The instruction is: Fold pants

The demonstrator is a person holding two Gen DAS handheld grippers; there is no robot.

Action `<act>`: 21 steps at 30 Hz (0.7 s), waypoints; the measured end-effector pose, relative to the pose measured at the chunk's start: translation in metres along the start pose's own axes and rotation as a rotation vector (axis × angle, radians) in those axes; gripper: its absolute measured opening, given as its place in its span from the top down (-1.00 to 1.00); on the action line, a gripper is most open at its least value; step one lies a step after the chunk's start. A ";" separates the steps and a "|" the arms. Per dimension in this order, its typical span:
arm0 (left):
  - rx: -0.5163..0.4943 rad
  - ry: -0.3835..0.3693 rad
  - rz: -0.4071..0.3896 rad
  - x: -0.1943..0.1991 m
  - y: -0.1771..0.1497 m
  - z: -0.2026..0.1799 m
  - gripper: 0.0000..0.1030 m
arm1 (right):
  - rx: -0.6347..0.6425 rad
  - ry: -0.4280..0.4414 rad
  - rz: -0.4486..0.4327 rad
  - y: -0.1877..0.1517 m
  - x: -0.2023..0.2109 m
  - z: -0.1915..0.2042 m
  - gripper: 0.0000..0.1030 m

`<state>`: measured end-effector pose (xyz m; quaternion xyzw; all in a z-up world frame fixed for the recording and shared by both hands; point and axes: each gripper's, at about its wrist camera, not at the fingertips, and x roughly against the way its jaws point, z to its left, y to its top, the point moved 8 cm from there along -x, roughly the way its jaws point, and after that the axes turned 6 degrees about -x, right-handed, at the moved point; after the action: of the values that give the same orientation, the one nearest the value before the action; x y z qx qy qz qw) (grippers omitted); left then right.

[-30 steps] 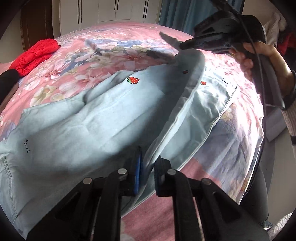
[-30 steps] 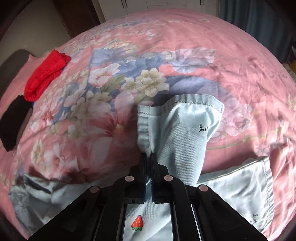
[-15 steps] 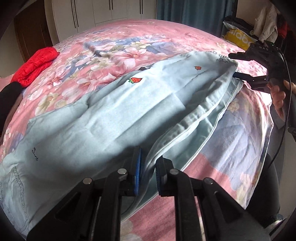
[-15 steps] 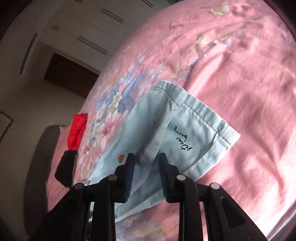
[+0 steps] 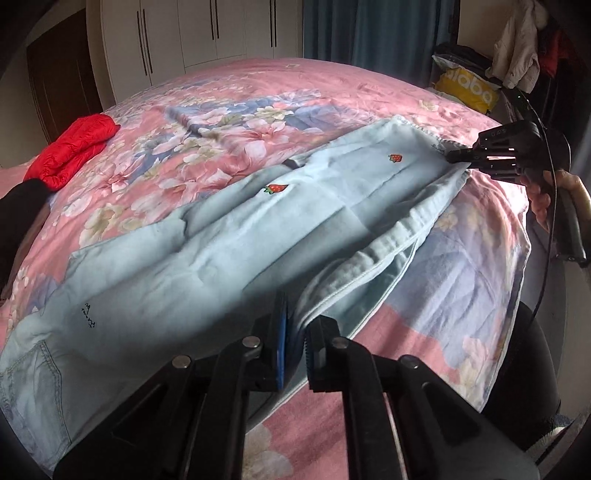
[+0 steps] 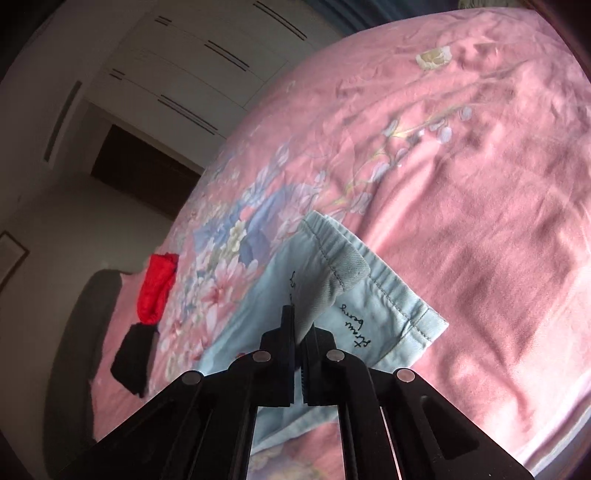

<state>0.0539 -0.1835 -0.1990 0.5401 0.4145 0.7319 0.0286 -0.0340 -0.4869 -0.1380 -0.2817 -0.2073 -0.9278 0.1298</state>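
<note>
Both clamped: left gripper (image 5: 295, 341) pinches the near edge of the pants (image 5: 207, 251) around the thigh seam, right gripper (image 6: 298, 341) pinches the leg hems (script embroidery beside it). Pants lie stretched between them, legs stacked, flat on the pink floral bed (image 5: 454, 284), strawberry patches up. Red garment (image 5: 74, 147) and black garment (image 6: 133, 360) lie well apart at the bed's far edge.

Ahead of the left gripper, a pink floral bedspread (image 5: 332, 85) covers the bed. Beyond it stand white wardrobe doors with dark vertical handles (image 5: 207, 33) and blue curtains (image 5: 369, 33). A dark wooden door (image 5: 55, 81) stands far left.
</note>
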 end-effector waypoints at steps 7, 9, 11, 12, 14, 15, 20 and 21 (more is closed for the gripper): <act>0.073 -0.026 -0.048 0.036 -0.015 0.008 -0.09 | 0.081 -0.249 0.023 -0.016 -0.003 -0.038 0.51; 0.113 -0.026 -0.109 0.058 -0.013 0.018 -0.36 | 0.162 -0.350 -0.059 -0.010 0.012 -0.030 0.29; 0.164 -0.006 -0.144 0.072 -0.012 0.038 -0.36 | 0.282 -0.409 -0.140 -0.009 0.025 -0.009 0.27; 0.201 0.027 -0.148 0.075 -0.013 0.053 -0.35 | 0.347 -0.397 -0.148 -0.015 0.024 0.006 0.27; 0.293 0.090 -0.138 0.078 -0.022 0.084 -0.32 | 0.477 -0.304 -0.067 -0.041 0.008 0.044 0.27; 0.347 0.107 -0.132 0.078 -0.029 0.101 -0.31 | 0.538 -0.241 -0.003 -0.062 -0.007 0.065 0.27; 0.481 0.258 -0.088 0.091 -0.076 0.165 -0.31 | 0.846 -0.035 0.187 -0.165 -0.058 0.143 0.45; 0.496 0.304 -0.070 0.094 -0.087 0.177 -0.31 | 0.902 -0.008 0.208 -0.181 -0.063 0.153 0.46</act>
<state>0.1233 0.0218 -0.1696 0.4002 0.5988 0.6792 -0.1414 0.0241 -0.2494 -0.1153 -0.2201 -0.5613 -0.7259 0.3310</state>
